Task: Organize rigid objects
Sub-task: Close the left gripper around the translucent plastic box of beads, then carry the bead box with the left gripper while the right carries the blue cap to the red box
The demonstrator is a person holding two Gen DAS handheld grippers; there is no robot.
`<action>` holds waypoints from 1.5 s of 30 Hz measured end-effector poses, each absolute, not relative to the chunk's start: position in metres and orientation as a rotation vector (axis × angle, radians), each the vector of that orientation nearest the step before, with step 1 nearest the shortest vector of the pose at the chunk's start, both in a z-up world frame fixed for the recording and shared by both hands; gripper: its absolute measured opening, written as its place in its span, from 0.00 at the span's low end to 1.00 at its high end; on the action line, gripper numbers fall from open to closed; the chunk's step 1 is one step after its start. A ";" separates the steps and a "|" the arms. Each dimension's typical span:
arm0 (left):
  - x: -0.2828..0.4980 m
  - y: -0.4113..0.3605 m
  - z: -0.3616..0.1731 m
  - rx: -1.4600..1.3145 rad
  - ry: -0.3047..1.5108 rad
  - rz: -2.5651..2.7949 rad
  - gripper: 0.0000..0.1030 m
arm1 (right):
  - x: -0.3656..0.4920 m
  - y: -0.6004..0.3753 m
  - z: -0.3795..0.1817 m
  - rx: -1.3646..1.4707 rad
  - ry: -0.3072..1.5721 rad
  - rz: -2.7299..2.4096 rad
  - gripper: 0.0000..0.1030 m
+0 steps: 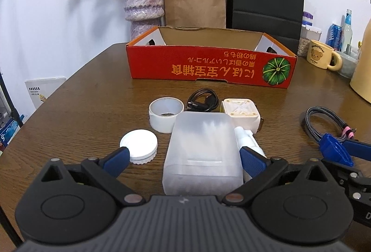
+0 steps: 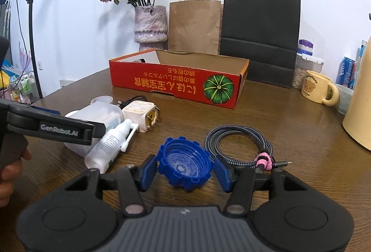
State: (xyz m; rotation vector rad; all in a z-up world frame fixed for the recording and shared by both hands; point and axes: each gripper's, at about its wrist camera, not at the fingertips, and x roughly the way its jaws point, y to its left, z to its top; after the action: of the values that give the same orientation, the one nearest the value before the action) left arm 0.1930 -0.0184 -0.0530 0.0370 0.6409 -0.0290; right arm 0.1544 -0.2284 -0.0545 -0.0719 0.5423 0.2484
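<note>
1. Two claws are at work over your wooden worktop: your right claw is clamped on a blue ridged cap, its pads pressed against the cap's two sides.
2. Your left claw stands wide, its pads either side of a frosted plastic box; the left pad is clear of the box, and you cannot tell whether the right pad touches it.
3. You have a white round lid just left of the box, a white tape roll behind it, and a white spray bottle lying along its right side.
4. Your cream square charger and a black cord lie further back.
5. Your red cardboard tray sits open beyond them.
6. Your braided cable coil lies just right of the cap.
</note>
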 end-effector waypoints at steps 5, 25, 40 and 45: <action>0.201 -0.019 -0.056 0.023 0.664 -0.029 0.97 | 0.154 -0.228 -0.055 -0.071 0.541 0.245 0.52; 0.207 -0.028 -0.063 0.034 0.683 -0.073 0.65 | 0.155 -0.231 -0.055 -0.062 0.537 0.235 0.52; 0.199 -0.022 -0.056 0.010 0.636 -0.072 0.64 | 0.155 -0.230 -0.055 -0.055 0.526 0.217 0.52; 0.195 -0.021 -0.052 0.002 0.615 -0.067 0.64 | 0.154 -0.227 -0.054 -0.049 0.519 0.216 0.52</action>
State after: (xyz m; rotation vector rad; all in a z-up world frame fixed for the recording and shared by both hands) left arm 0.1954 -0.0206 -0.0521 0.0021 0.6153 -0.0675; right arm 0.1537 -0.2273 -0.0539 -0.0495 0.5191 0.2164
